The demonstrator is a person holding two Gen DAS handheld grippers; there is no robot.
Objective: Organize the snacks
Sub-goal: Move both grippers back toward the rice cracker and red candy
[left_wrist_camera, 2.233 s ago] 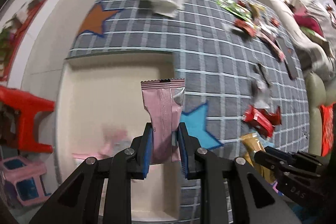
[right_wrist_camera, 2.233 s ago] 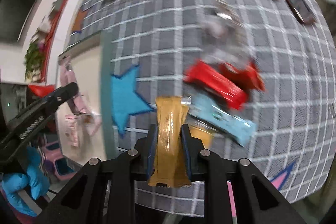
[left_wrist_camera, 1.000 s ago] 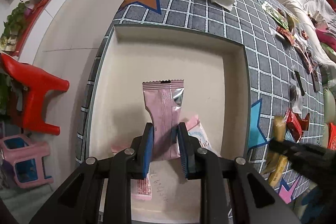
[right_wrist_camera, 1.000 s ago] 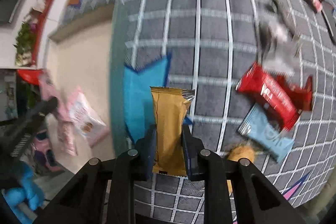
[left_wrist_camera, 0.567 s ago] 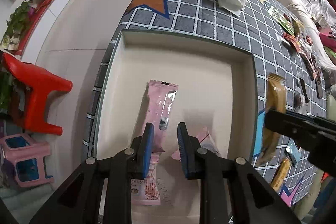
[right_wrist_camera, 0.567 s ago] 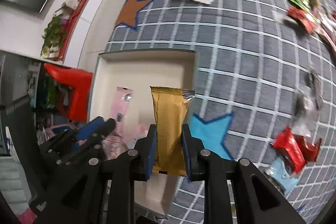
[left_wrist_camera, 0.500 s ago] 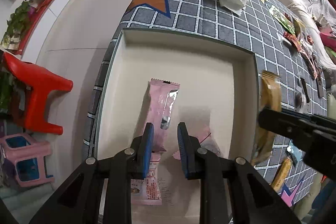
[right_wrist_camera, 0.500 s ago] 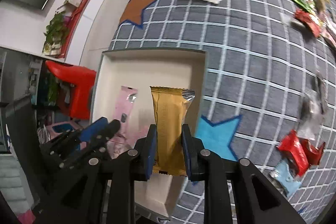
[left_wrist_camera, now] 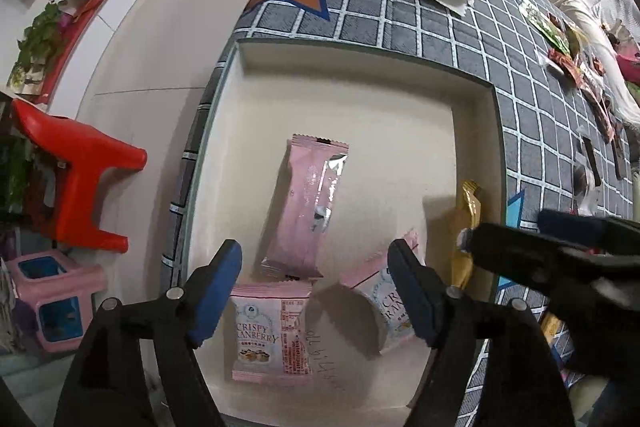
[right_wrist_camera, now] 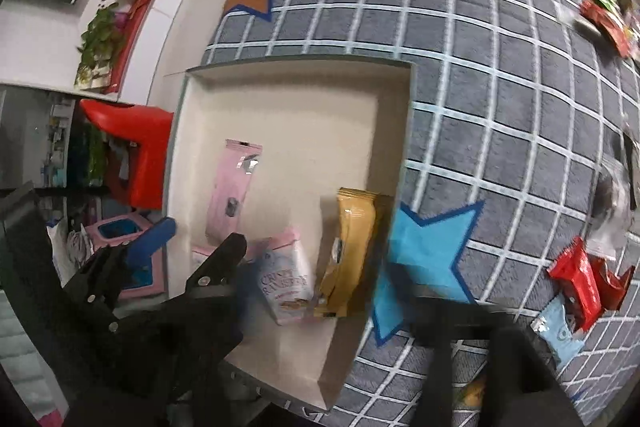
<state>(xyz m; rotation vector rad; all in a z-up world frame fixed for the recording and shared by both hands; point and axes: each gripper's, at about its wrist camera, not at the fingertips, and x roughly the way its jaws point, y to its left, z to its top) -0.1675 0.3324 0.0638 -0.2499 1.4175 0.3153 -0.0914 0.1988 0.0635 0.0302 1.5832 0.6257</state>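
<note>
Two grippers hang over a cream box (left_wrist_camera: 472,115) that sits on a grey checked mat (left_wrist_camera: 432,27).

From the left wrist, the left gripper (left_wrist_camera: 314,291) points straight down into the box with its blue-padded jaws spread wide; they have just been opening, and nothing sits between the pads. Below the gap, a long pink snack pack (left_wrist_camera: 308,207) lies flat on the box floor, clear of both pads. Its near end overlaps a flat pink pouch printed "CRISPY CRANBERRY" (left_wrist_camera: 272,335), and a second pouch of the same kind (left_wrist_camera: 384,303) lies tilted just to its right. Against the box's right wall, a gold snack bar (left_wrist_camera: 466,227) leans partly behind the dark body of the right gripper (left_wrist_camera: 560,251). A red stool (left_wrist_camera: 80,179) and a pink stool (left_wrist_camera: 56,299) stand on the floor left of the box.

From the right wrist, the right gripper's own fingers are smeared by blur at the bottom edge; its jaws have just been opening and stand apart, gripping nothing. The gold snack bar (right_wrist_camera: 352,251) rests inside the box by its right wall, beside the tilted pouch (right_wrist_camera: 288,283), with the pink pack (right_wrist_camera: 234,191) further left. Red wrappers (right_wrist_camera: 584,283) and a pale blue one (right_wrist_camera: 560,335) lie on the mat (right_wrist_camera: 500,107), well apart from the box.
</note>
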